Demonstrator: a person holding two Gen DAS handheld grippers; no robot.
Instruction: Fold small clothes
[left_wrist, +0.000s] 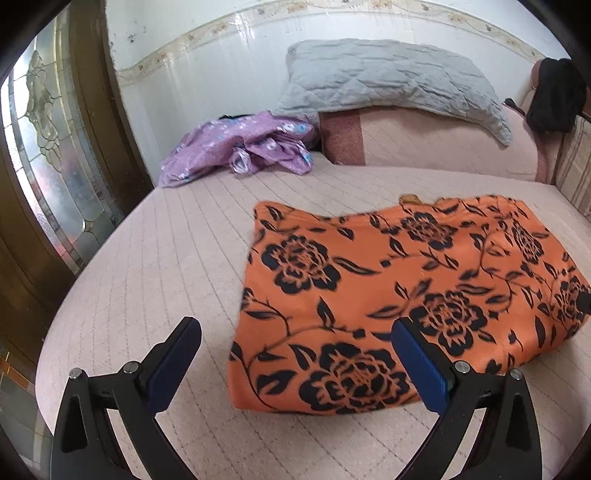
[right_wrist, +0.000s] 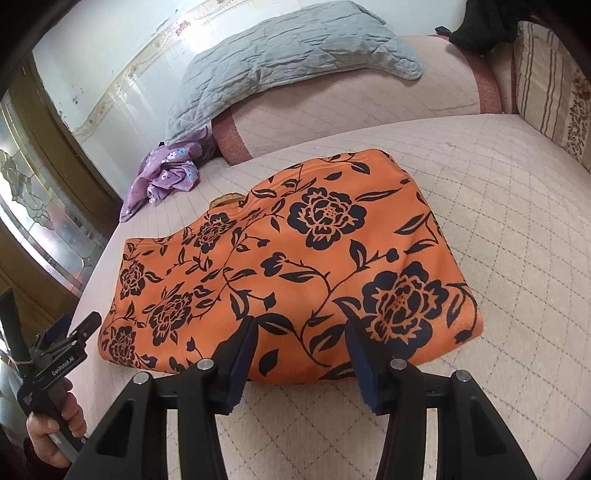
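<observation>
Here the folded orange floral garment (right_wrist: 295, 258) is seen lying flat on the pink quilted bed (right_wrist: 498, 206), its long axis running across the bed, parallel to the near edge. The left gripper (left_wrist: 295, 332) is held wide and empty above it. The right gripper (right_wrist: 299, 332) is half spread over the near hem, gripping nothing. A grey pillow (left_wrist: 391, 77) and purple cloth (left_wrist: 236, 147) are seen behind. Only the right view shows the left hand (right_wrist: 55, 435).
</observation>
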